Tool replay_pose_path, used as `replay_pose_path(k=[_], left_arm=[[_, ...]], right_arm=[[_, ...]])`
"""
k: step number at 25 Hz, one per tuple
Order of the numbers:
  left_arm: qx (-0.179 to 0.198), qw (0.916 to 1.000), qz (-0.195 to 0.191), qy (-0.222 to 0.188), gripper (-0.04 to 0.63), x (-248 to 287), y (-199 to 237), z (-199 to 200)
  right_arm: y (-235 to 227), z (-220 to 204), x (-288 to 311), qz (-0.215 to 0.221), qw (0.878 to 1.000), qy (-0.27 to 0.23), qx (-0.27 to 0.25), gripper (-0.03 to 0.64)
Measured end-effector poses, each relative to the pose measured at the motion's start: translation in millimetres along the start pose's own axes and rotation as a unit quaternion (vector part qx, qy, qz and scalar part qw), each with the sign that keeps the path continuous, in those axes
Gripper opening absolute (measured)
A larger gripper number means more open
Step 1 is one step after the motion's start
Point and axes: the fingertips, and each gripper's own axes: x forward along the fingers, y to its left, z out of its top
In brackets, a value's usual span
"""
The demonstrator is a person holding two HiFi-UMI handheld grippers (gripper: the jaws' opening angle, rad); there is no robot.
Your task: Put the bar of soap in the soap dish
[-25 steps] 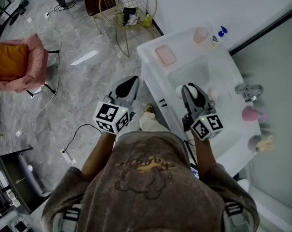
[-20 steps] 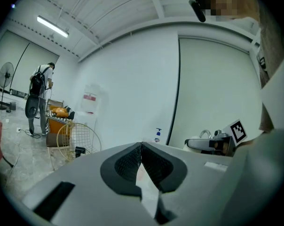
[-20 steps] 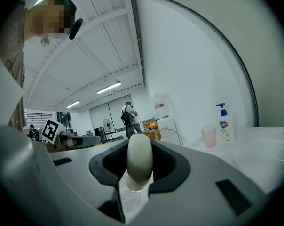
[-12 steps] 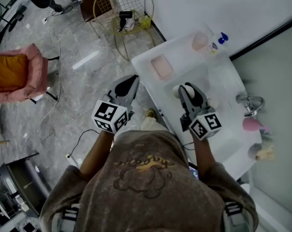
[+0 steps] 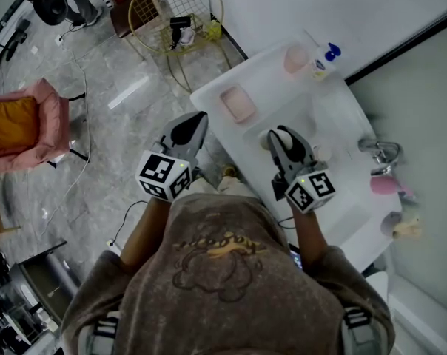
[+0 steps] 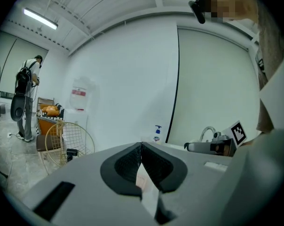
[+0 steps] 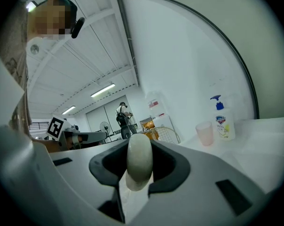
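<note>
White soap bar held by right gripper; soap dish near.

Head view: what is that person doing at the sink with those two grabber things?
A person stands at a white washstand with a gripper in each hand. The right gripper is clamped on a white oval bar of soap, above the washstand. The pink soap dish sits on the counter beyond it and looks empty, so the soap is not in yet. The left gripper is shut and holds nothing.
</note>
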Motion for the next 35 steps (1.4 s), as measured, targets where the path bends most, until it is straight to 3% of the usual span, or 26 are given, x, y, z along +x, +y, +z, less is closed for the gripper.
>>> replay_pose_path(k=[9,18,35], left_arm=[[0.011,0.9977,-0.066,0.014,0.003,13,5,6],[0.009,0.9945,-0.104,-0.002,0.004,16,23,19],[-0.003,0.994,-0.11,-0.005,0.003,5,50,15]], right_arm=[[5,20,1,-0.045,0.999,-0.019,-0.012,0.115],[20,38,32,-0.043,0.998,-0.022,-0.035,0.115],[21,15,113,-0.004,0.998,0.026,-0.057,0.115]])
